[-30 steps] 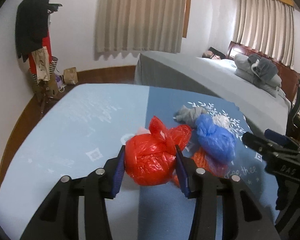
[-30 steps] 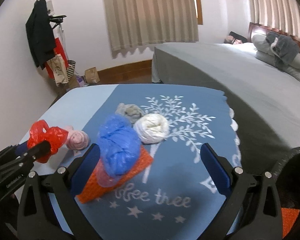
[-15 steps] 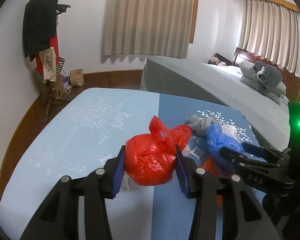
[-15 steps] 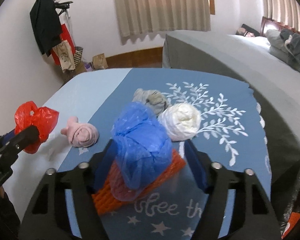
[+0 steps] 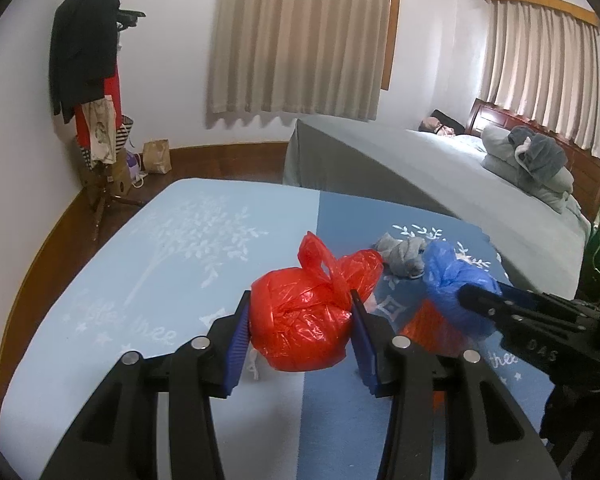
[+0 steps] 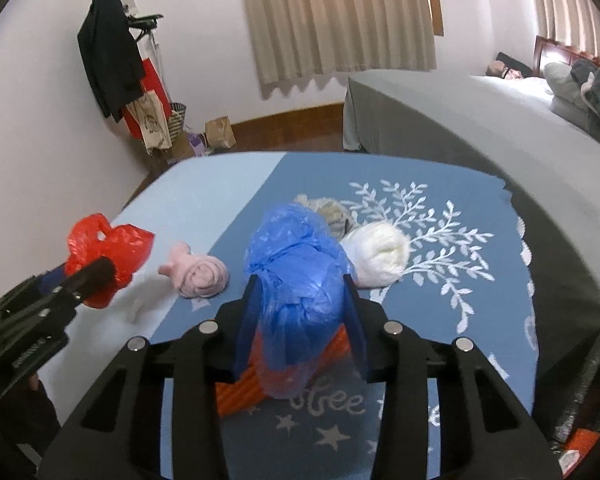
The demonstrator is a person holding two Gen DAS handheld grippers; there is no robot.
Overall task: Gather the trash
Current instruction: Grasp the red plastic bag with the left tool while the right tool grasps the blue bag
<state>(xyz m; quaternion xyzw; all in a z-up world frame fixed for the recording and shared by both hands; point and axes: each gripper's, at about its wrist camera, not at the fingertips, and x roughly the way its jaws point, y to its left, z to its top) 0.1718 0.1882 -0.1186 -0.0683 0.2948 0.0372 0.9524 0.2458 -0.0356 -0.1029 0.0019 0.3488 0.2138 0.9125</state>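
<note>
My left gripper (image 5: 300,332) is shut on a knotted red plastic bag (image 5: 304,320) and holds it above the blue cloth-covered table (image 5: 140,280). The red bag also shows at the left of the right wrist view (image 6: 104,256). My right gripper (image 6: 300,320) is shut on a blue plastic bag (image 6: 296,272) that sits on an orange ribbed thing (image 6: 240,392). The blue bag also shows in the left wrist view (image 5: 452,284), with the right gripper's fingers (image 5: 488,304) around it.
On the table lie a pink rolled cloth (image 6: 200,276), a white roll (image 6: 380,256) and a grey bundle (image 5: 404,256). A grey bed (image 5: 420,168) stands beyond the table. A coat rack with clothes (image 5: 88,80) and paper bags (image 5: 156,156) stand by the wall.
My right gripper moved forward and closed on the blue bag. My left gripper kept its hold on the red bag and drew back and up a little.
</note>
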